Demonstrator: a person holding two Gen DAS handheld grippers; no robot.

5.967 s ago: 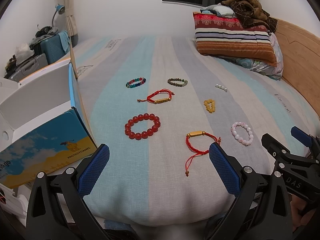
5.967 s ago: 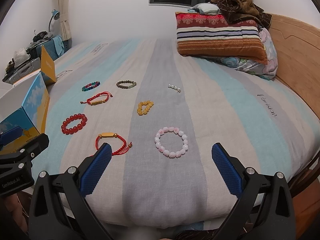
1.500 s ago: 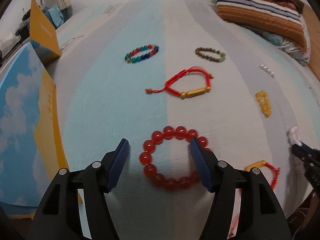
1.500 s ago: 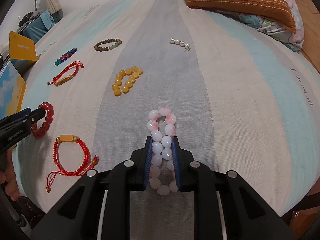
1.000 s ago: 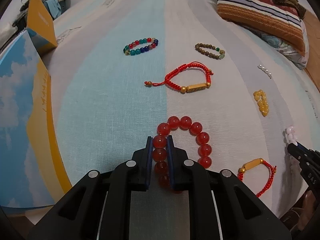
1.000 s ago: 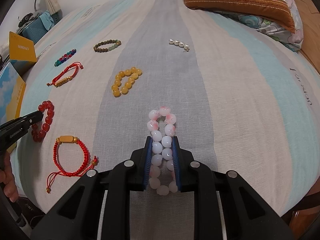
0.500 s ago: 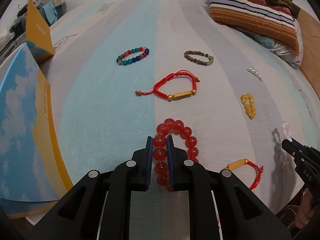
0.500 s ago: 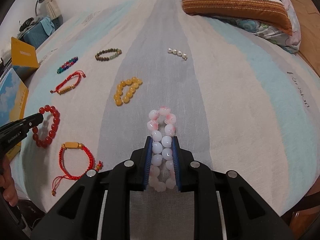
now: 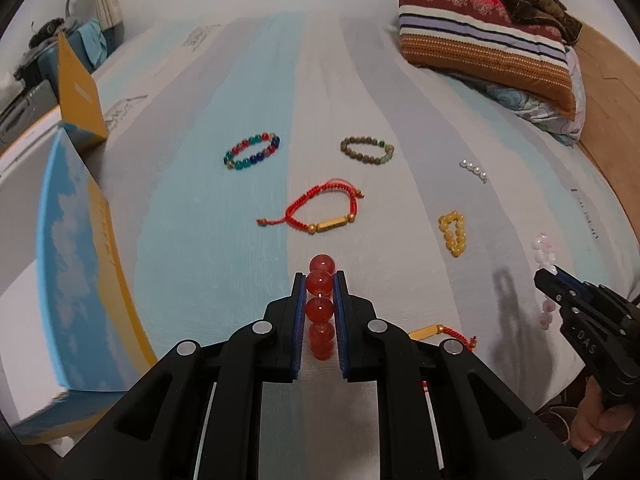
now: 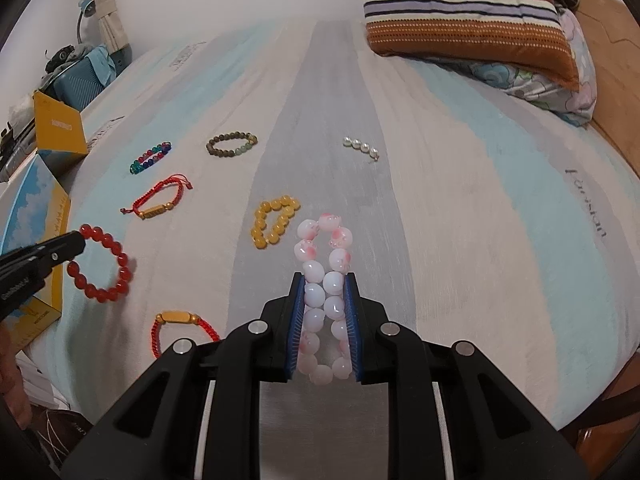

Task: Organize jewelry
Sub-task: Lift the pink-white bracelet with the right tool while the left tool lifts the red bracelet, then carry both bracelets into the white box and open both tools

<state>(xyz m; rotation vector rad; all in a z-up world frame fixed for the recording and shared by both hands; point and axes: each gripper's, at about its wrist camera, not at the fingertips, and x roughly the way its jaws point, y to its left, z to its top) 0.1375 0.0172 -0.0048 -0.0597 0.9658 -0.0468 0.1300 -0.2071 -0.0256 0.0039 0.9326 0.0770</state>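
Striped bedsheet [image 10: 460,208], striped pillow [image 10: 460,12] at headboard; left tongs [image 9: 319,284] clamp red bracelet [image 9: 320,304], right tongs [image 10: 323,284] clamp pink bracelet [image 10: 324,264].

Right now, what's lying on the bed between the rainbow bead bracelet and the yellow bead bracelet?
The red cord bracelet with a gold bar lies between the rainbow bracelet and yellow bracelet, clearest in the right wrist view.

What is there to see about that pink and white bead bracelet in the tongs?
The pink and white bracelet is a loop of glossy, rounded, whitish beads, several dabbed with pink marks. The right tongs are shut on it, their blue pads squeezing the loop into two side-by-side rows. Its far end sticks out past the tips, above the striped bedsheet. In the left wrist view the bracelet hangs from the tongs' tip, blurred.
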